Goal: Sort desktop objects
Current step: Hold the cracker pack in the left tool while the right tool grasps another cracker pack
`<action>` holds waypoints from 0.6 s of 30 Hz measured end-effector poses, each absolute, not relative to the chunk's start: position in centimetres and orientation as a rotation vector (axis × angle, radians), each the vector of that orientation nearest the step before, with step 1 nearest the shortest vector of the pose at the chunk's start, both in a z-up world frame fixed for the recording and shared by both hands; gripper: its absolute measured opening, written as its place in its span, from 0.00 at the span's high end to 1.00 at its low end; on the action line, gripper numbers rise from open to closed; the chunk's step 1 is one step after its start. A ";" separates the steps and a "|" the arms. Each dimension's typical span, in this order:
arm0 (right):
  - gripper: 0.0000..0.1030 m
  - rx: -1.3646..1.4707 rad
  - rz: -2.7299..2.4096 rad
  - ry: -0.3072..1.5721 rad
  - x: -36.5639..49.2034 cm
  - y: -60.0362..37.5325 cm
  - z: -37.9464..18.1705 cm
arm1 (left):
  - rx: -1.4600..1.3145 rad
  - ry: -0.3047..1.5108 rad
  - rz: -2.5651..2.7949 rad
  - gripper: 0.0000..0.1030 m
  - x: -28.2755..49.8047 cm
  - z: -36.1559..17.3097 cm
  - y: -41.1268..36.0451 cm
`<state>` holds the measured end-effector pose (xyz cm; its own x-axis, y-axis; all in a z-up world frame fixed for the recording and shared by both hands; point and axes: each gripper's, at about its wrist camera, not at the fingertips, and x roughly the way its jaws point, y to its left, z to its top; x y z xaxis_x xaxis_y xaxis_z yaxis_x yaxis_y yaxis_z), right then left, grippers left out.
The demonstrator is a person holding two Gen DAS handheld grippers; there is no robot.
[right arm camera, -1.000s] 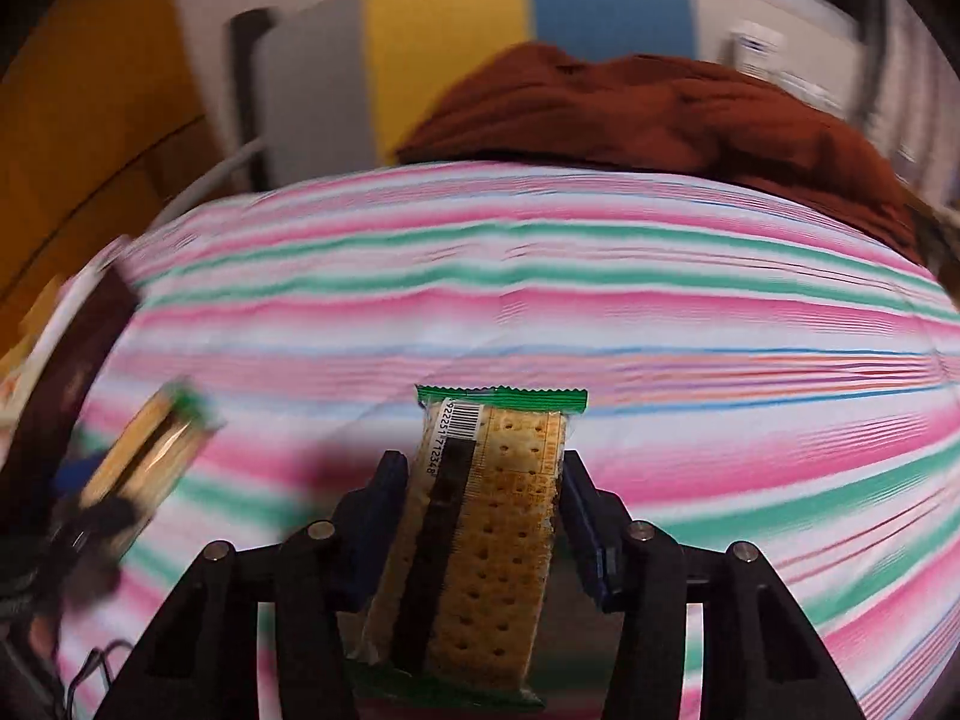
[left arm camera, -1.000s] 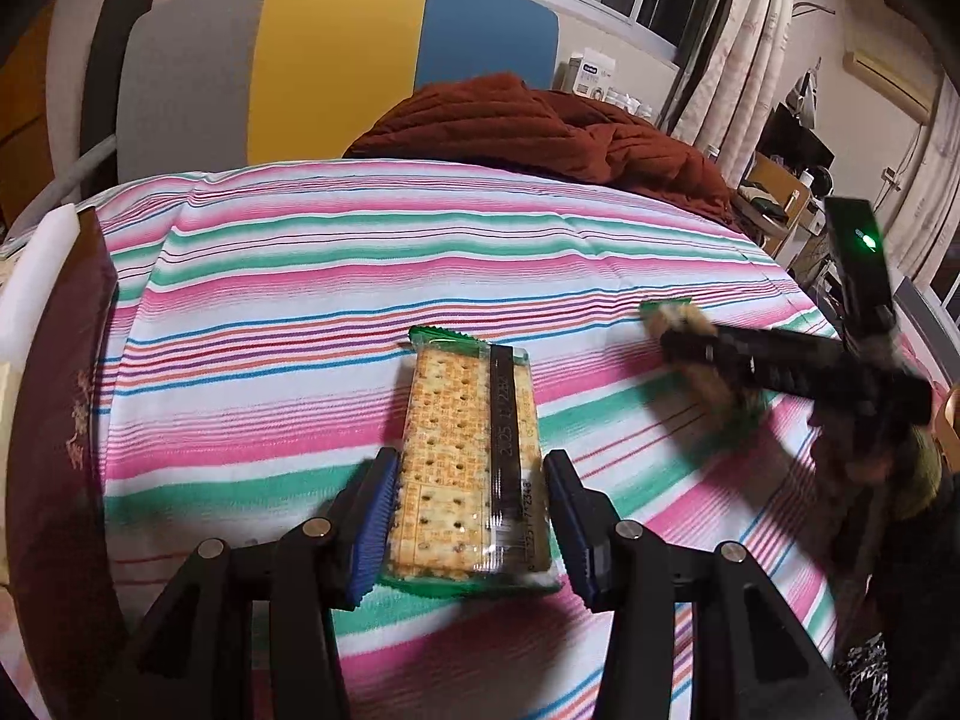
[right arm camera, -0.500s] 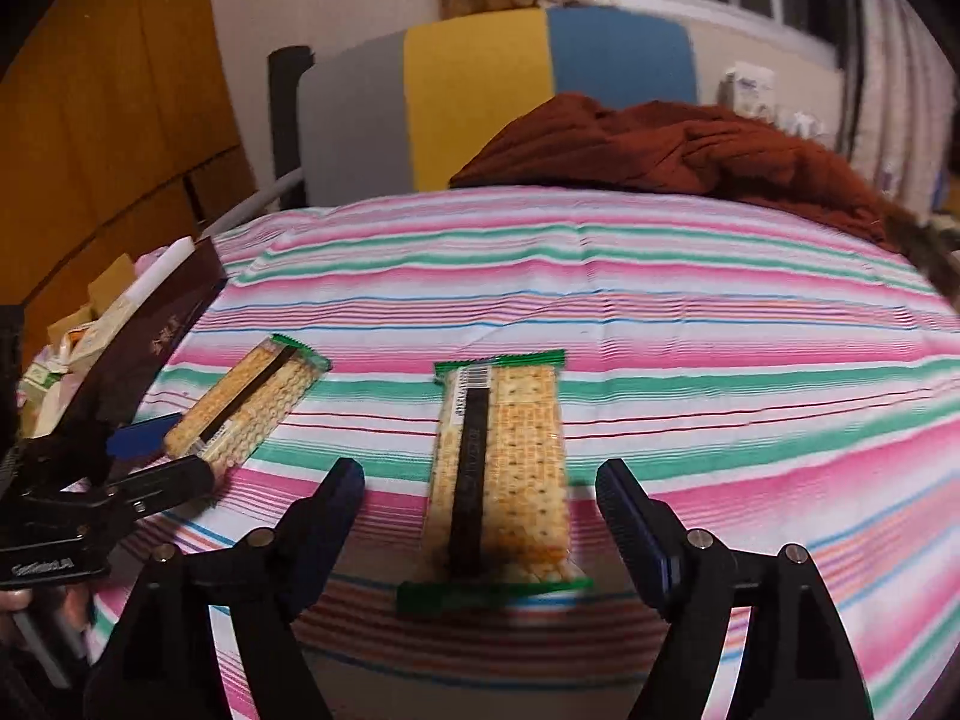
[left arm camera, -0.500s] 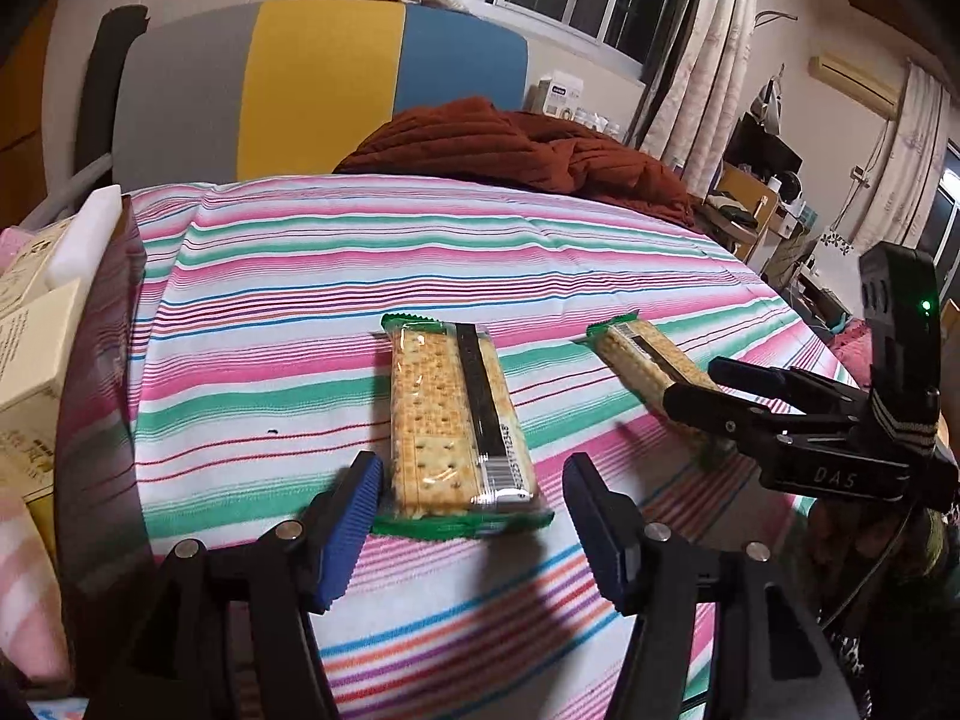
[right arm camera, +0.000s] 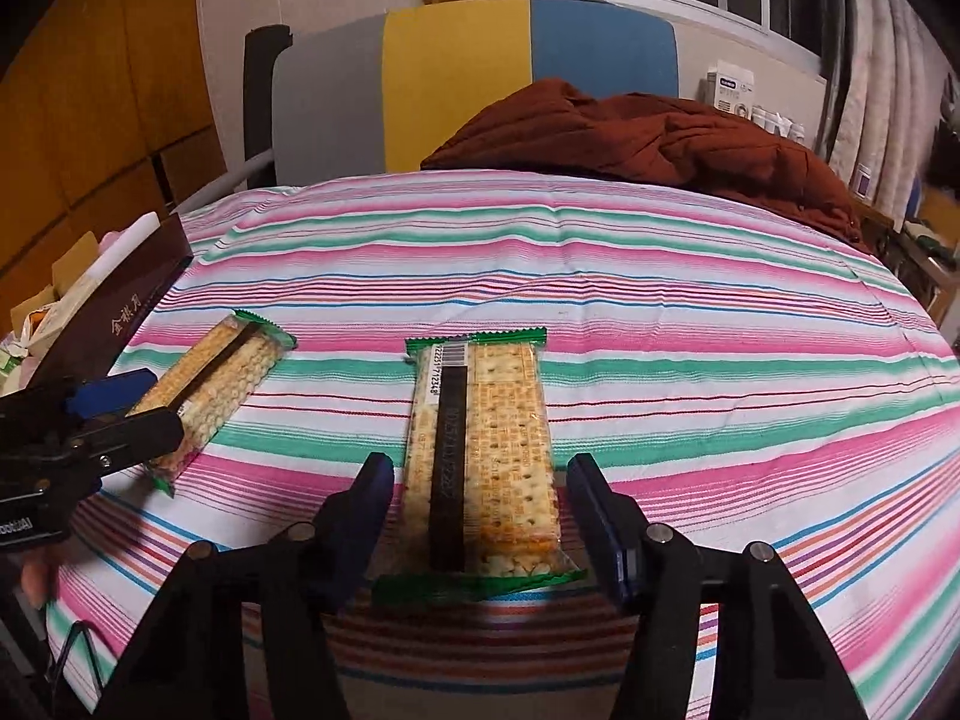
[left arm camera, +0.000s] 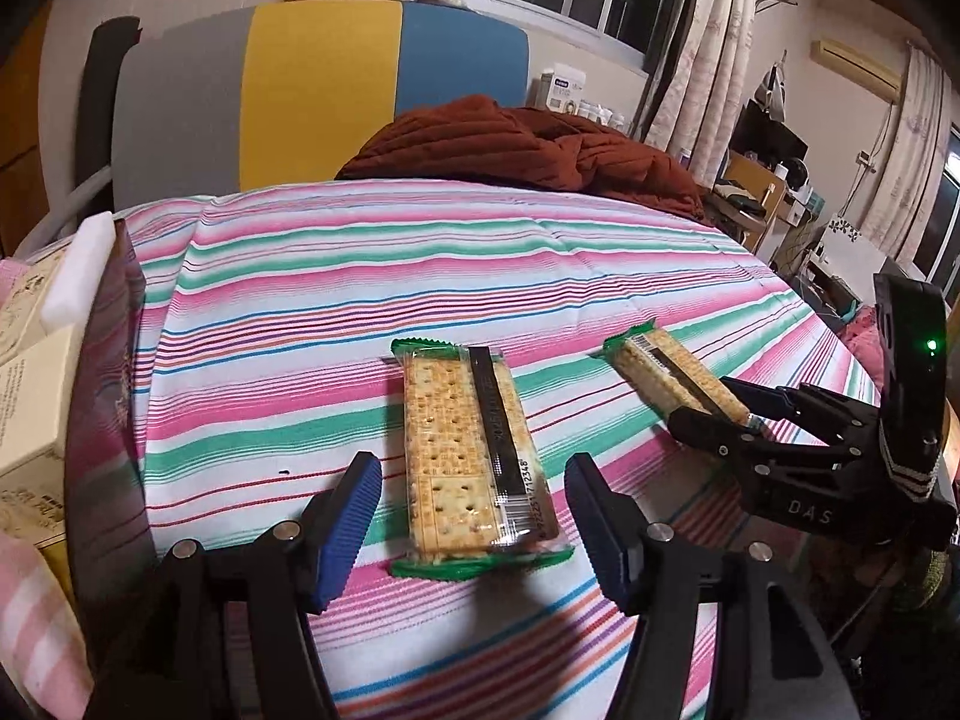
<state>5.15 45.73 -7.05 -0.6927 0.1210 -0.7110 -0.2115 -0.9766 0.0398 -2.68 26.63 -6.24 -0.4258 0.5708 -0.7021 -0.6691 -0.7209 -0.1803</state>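
Note:
Two cracker packs in clear wrap with green ends lie flat on the striped cloth. In the left wrist view one cracker pack (left arm camera: 471, 450) rests between the spread blue pads of my left gripper (left arm camera: 471, 531), which is open and not touching it. The second cracker pack (right arm camera: 480, 456) lies between the wide-apart pads of my right gripper (right arm camera: 483, 525), also open. Each view shows the other side too: the right gripper (left arm camera: 729, 414) around its cracker pack (left arm camera: 675, 378), and the left gripper (right arm camera: 129, 405) at its cracker pack (right arm camera: 213, 384).
A dark brown box (right arm camera: 114, 318) with gold lettering and cardboard boxes (left arm camera: 30, 384) stand along the cloth's left edge. A rust-red blanket (left arm camera: 522, 150) lies heaped at the far side before a grey, yellow and blue headboard (left arm camera: 324, 90). Striped cloth (left arm camera: 420, 252) stretches beyond the packs.
Both grippers opened and let go of their cracker packs, which now lie flat on the cloth. Both grippers have drawn back a little toward the near edge.

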 end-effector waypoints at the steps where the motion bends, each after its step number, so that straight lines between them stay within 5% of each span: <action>1: 0.40 -1.132 2.730 0.179 5.1 45.8 -7.1 | -1.006 0.169 2.163 0.37 -2.8 -6.3 26.7; 12: 0.52 -1.110 2.724 0.170 5.0 45.7 -7.2 | -1.033 0.288 2.195 0.37 -2.7 -6.7 28.3; 18: 0.52 -1.103 2.718 0.137 5.0 45.1 -7.2 | -1.028 0.302 2.233 0.53 -2.4 -6.6 27.8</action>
